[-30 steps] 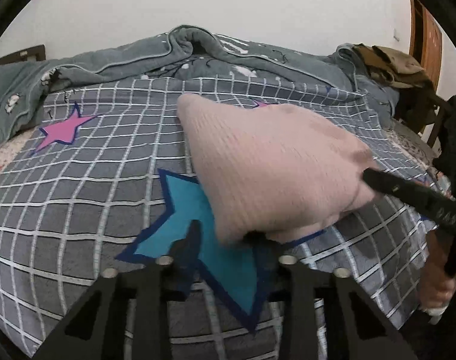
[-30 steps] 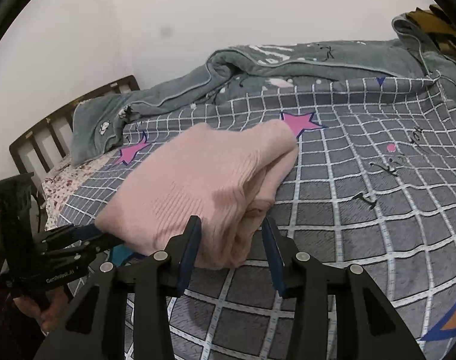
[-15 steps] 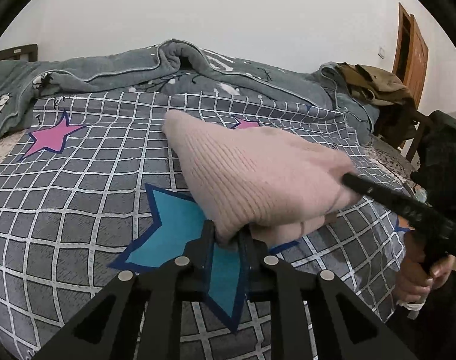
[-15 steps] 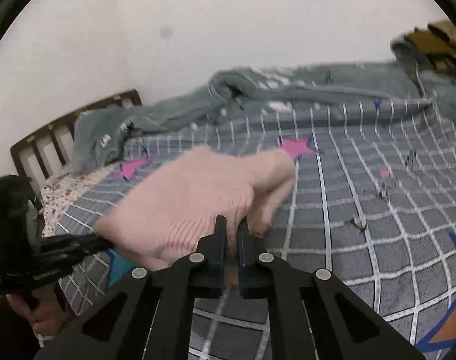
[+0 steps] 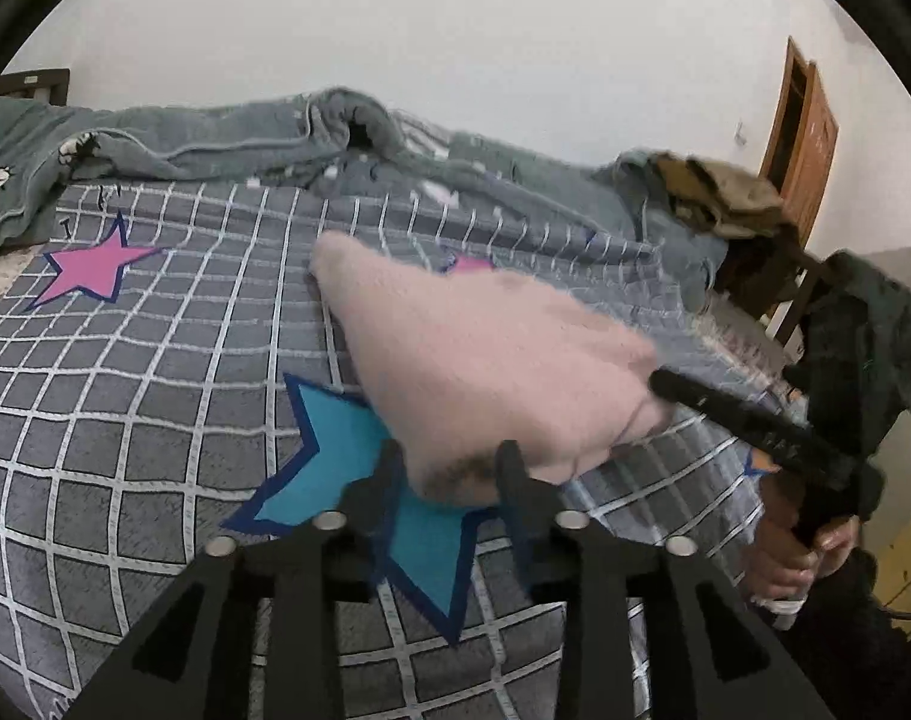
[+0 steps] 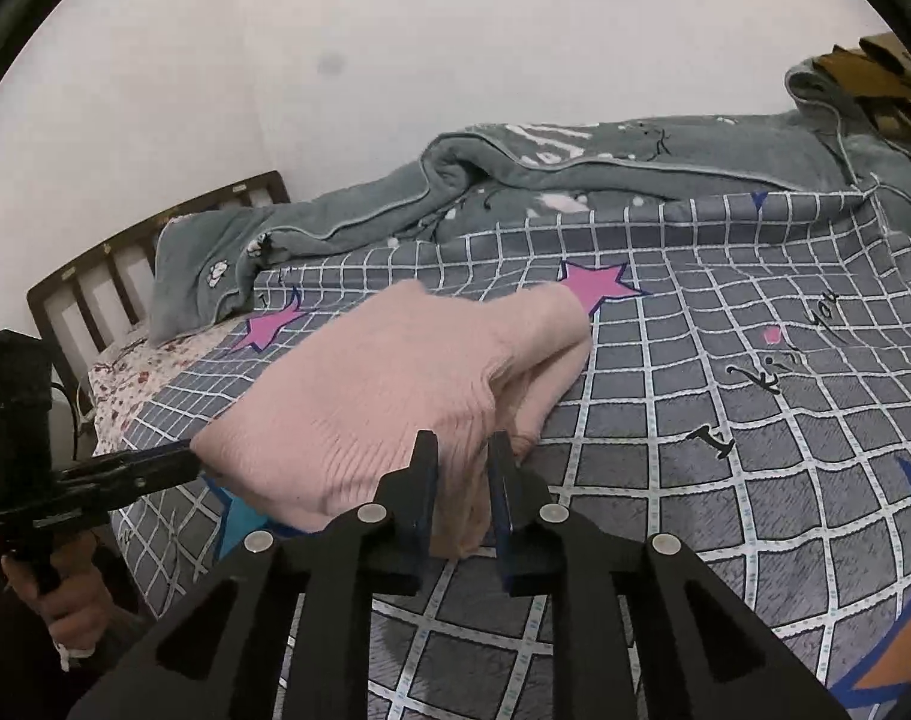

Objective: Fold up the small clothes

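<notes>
A folded pink knit garment lies on the grey checked bedspread, over a blue star. My left gripper has its fingers parted, one on each side of the garment's near corner. In the right wrist view the same garment lies ahead, and my right gripper is partly open with the garment's near edge between its fingers. The right gripper also shows in the left wrist view, at the garment's right corner. The left gripper shows in the right wrist view, at its left corner.
A rumpled grey-green blanket lies along the far side of the bed. A wooden headboard stands at the left in the right wrist view. Brown clothes on a chair and a wooden door are at the right.
Both grippers closed on the garment's near edge half a second ago and have now opened again. The garment has settled a little flatter on the bed.
</notes>
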Action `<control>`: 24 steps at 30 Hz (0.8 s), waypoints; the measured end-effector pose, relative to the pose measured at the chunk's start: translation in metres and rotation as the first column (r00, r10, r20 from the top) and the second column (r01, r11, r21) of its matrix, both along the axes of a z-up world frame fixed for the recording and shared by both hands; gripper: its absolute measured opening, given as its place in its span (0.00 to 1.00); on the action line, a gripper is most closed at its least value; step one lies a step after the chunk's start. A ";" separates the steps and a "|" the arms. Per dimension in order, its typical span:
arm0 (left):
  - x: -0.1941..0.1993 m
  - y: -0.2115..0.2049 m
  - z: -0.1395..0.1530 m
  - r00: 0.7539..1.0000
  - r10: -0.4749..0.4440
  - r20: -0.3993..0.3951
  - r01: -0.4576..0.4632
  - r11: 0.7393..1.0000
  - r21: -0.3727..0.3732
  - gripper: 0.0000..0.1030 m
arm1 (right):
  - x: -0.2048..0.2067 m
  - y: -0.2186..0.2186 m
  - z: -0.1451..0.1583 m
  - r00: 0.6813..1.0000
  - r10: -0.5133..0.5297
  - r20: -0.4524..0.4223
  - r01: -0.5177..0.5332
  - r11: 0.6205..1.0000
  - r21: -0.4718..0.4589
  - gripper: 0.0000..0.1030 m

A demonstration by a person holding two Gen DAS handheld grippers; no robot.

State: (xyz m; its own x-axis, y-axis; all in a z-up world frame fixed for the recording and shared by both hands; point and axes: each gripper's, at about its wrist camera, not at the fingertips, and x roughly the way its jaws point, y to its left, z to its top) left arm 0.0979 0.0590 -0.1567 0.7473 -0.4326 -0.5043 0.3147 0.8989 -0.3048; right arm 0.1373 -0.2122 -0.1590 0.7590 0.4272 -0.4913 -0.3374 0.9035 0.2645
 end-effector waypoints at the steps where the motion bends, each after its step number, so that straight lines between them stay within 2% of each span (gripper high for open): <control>1: -0.002 0.001 0.002 1.000 0.003 0.013 -0.002 1.000 -0.018 0.46 | 0.000 0.000 0.000 1.000 -0.003 0.003 0.003 1.000 -0.006 0.16; 5: 0.003 -0.002 0.010 0.999 0.030 0.045 -0.029 0.999 -0.040 0.47 | -0.003 0.002 0.008 0.999 0.000 0.051 0.001 1.000 -0.007 0.19; 7: 0.012 -0.006 0.011 0.998 0.050 0.038 -0.048 0.998 -0.041 0.47 | -0.002 0.002 0.011 0.997 -0.020 0.071 0.020 1.000 0.004 0.31; 8: 0.017 -0.009 0.009 0.998 0.064 0.024 -0.063 0.997 -0.040 0.47 | -0.001 0.003 0.010 0.997 -0.030 0.068 0.030 1.000 0.010 0.32; 10: 0.027 -0.014 0.003 0.997 0.077 -0.018 -0.078 0.996 -0.033 0.47 | 0.005 0.005 0.005 0.998 -0.048 0.035 0.047 0.999 0.015 0.32; 11: 0.034 -0.018 -0.002 0.995 0.089 -0.054 -0.090 0.996 -0.002 0.47 | 0.013 0.009 0.000 0.998 -0.058 -0.016 0.058 0.998 -0.015 0.30; 12: 0.036 -0.022 -0.005 0.993 0.095 -0.071 -0.094 0.995 0.018 0.47 | 0.019 0.012 -0.005 0.997 -0.061 -0.054 0.058 0.997 -0.044 0.18; 13: 0.037 -0.026 -0.008 0.992 0.098 -0.084 -0.095 0.995 0.038 0.47 | 0.024 0.016 -0.012 0.993 -0.063 -0.095 0.056 0.995 -0.078 0.13; 16: 0.038 -0.032 -0.009 0.991 0.106 -0.082 -0.099 0.991 0.087 0.47 | 0.026 0.018 -0.014 0.993 -0.066 -0.101 0.055 0.993 -0.105 0.13; 19: 0.039 -0.030 -0.001 0.993 0.107 -0.058 -0.103 0.992 0.072 0.48 | 0.018 0.014 0.001 0.998 -0.038 -0.040 0.035 0.996 -0.088 0.16; 21: 0.047 -0.028 0.003 0.989 0.128 -0.074 -0.125 0.991 0.052 0.49 | 0.020 0.010 0.011 0.999 -0.046 -0.015 0.045 0.997 -0.058 0.27; 24: 0.063 -0.026 0.007 0.976 0.190 -0.104 -0.187 0.982 0.037 0.49 | 0.033 0.009 0.016 0.999 -0.046 -0.029 0.045 0.999 -0.023 0.27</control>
State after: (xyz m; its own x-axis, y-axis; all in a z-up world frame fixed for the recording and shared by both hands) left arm 0.1610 0.0332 -0.1495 0.7554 -0.2747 -0.5949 0.1061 0.9472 -0.3026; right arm 0.1700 -0.2037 -0.1428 0.7626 0.3812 -0.5226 -0.2881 0.9235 0.2533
